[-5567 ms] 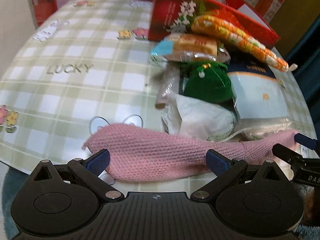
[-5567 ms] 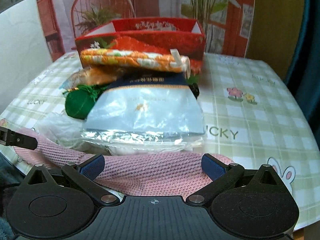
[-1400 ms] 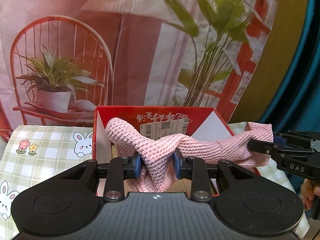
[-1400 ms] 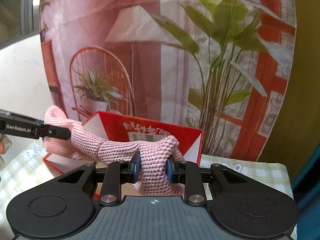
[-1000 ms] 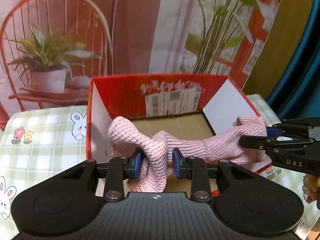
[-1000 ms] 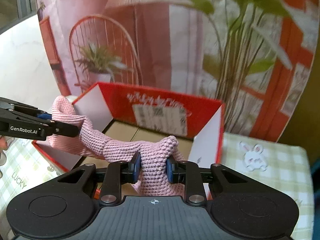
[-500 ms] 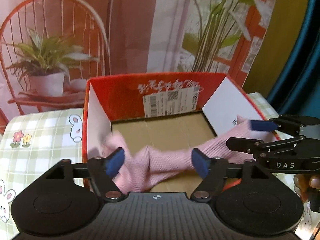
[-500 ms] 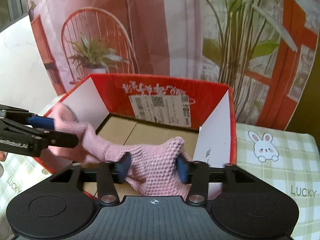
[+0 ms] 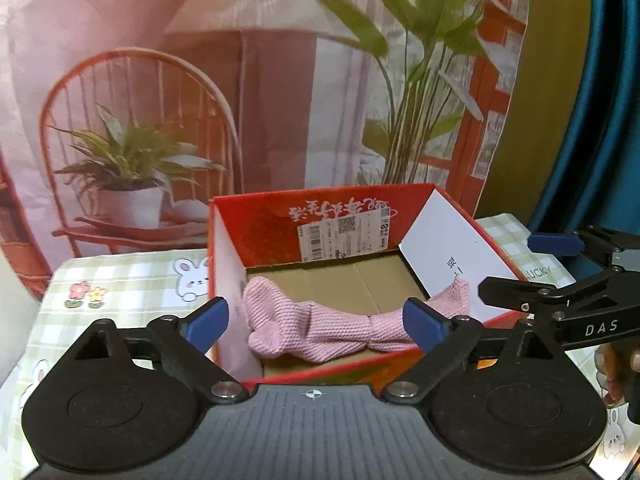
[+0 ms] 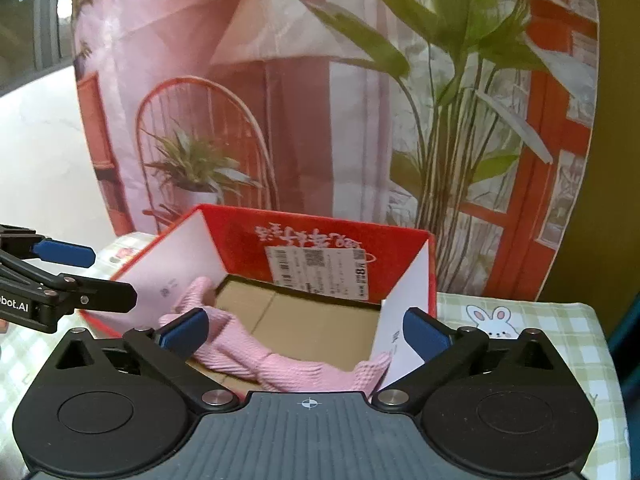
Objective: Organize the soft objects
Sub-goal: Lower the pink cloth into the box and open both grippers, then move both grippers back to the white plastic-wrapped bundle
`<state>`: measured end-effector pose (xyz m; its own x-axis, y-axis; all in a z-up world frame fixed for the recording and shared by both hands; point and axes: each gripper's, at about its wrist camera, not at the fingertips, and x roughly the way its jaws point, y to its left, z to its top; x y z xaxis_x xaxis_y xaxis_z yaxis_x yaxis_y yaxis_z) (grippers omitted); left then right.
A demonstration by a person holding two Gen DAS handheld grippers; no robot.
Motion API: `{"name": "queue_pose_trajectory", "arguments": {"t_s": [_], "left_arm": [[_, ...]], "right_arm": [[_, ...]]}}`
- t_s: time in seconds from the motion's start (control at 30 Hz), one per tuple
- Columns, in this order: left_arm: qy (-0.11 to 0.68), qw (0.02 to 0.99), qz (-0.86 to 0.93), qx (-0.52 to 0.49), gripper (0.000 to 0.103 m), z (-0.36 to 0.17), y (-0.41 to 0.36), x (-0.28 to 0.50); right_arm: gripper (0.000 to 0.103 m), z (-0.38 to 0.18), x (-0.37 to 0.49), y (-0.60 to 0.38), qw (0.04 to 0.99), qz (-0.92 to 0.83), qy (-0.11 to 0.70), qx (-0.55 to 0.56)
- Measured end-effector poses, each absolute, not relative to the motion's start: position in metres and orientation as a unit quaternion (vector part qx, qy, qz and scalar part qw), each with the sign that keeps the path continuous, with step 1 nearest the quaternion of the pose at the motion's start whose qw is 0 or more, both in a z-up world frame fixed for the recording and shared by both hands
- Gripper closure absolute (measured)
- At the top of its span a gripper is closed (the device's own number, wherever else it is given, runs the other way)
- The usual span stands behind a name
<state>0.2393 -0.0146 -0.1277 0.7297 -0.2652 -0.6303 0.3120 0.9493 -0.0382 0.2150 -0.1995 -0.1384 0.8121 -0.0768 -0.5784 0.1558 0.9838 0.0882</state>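
Both tools just opened wide, nothing gripped: left tool (image 9: 316,318), right tool (image 10: 306,330). Beyond them, pink knit cloth (image 9: 320,330) lies loose across floor of red box (image 9: 256,224), w/ one end up the right wall. Box sits on checked bench (image 9: 120,280).

Box mouth open from above.
The red box (image 9: 256,236) floor was crossed by a pink knit cloth (image 9: 320,328); bare cardboard was left behind it.

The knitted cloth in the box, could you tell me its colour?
Pink knitted cloth, clearest in the left wrist view.
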Motion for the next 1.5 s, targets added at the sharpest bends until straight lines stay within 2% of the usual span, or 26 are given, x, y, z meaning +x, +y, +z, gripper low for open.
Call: {"name": "queue_pose_trajectory", "arguments": {"t_s": [0.1,0.53,0.8,1.07,1.27,1.5], "left_arm": [[0.318,0.936,-0.146,0.026,0.0,-0.121,-0.007,0.22],[0.297,0.948,-0.114,0.007,0.0,-0.125,0.022,0.149],[0.305,0.946,-0.11,0.008,0.0,-0.144,0.041,0.107],[0.331,0.936,-0.124,0.004,0.0,-0.171,0.05,0.078],[0.359,0.923,-0.141,-0.013,0.006,-0.197,0.051,0.061],[0.401,0.903,-0.146,-0.04,0.026,-0.223,0.052,0.064]], "right_arm": [[0.0,-0.135,0.197,-0.191,0.954,-0.068,0.286,0.066],[0.0,-0.13,0.119,-0.153,0.963,-0.075,0.24,0.096],[0.0,-0.143,0.071,-0.129,0.958,-0.073,0.255,0.109],[0.0,-0.173,0.039,-0.108,0.939,-0.079,0.316,0.106],[0.0,-0.194,0.022,-0.106,0.918,-0.078,0.366,0.133],[0.001,-0.214,0.008,-0.096,0.895,-0.084,0.42,0.126]]}}
